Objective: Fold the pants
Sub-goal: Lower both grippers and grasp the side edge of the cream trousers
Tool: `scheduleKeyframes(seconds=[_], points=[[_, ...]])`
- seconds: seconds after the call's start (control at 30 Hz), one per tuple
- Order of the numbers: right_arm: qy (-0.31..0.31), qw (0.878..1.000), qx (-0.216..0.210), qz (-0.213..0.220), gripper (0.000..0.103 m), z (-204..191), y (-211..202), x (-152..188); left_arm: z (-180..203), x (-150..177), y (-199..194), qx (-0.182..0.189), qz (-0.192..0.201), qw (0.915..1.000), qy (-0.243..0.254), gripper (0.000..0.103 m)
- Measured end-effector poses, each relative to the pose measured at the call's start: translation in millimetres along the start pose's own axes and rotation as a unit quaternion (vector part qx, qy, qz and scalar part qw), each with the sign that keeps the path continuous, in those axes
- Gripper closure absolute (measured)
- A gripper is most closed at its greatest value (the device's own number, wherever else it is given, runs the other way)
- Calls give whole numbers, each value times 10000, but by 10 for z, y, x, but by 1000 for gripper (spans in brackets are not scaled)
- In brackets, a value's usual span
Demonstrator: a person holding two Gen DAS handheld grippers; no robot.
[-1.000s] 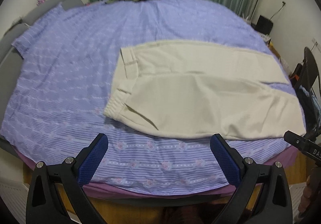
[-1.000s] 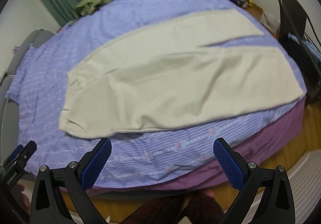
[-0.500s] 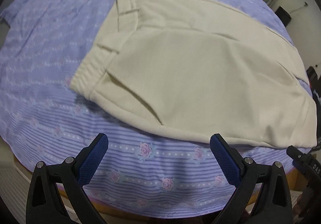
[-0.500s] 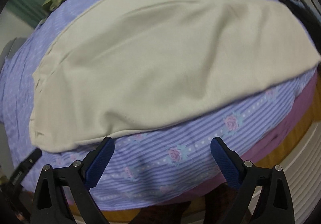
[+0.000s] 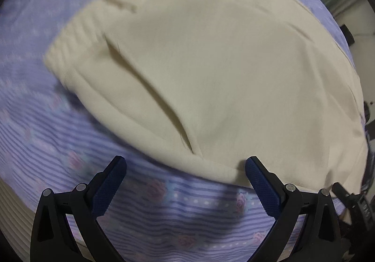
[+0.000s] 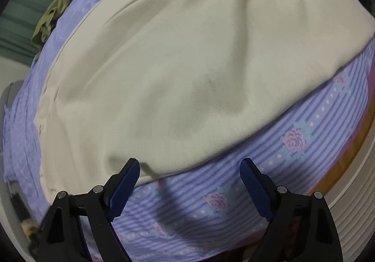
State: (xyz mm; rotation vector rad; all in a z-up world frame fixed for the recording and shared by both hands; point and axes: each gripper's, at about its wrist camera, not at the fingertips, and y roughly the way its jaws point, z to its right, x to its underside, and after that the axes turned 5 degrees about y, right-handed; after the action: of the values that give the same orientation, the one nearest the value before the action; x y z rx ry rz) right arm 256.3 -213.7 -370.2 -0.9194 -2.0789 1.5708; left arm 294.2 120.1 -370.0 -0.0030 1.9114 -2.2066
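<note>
Pants (image 5: pixel 222 69) flat on the bedsheet (image 5: pixel 164 210), near hem at both grippers. Left gripper (image 5: pixel 185 175) wide, empty. Right gripper (image 6: pixel 189 172) wide, empty, jaws just closing slightly. Set your pads astride the hem and pinch only pants, not sheet.
</note>
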Motion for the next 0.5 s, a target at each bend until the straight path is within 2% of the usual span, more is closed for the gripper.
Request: scheduleKeyframes(seconds=[0.27,0.33,0.4,0.43,0.47,0.5], points=[[-46,9999,80,45,26,-35,129,-190,6,-134,138,113,-18,9998,-140,0],[-101,9998,123,70,34,-98,173,-266,-21,-156,118,274,5,9991,-313,1],[-175,9996,238,37,48,-167,212,-316,-51,-166,78,461,55,9980,-435,13],[-223,9994,263,30,52,-199,212,-341,-47,-169,41,494,67,9979,-422,32],[-262,9993,249,24,61,-238,198,-364,-37,-170,3,457,74,9982,-384,47],[-284,9993,233,29,72,-269,163,-396,-54,-188,-36,445,93,9983,-362,55]])
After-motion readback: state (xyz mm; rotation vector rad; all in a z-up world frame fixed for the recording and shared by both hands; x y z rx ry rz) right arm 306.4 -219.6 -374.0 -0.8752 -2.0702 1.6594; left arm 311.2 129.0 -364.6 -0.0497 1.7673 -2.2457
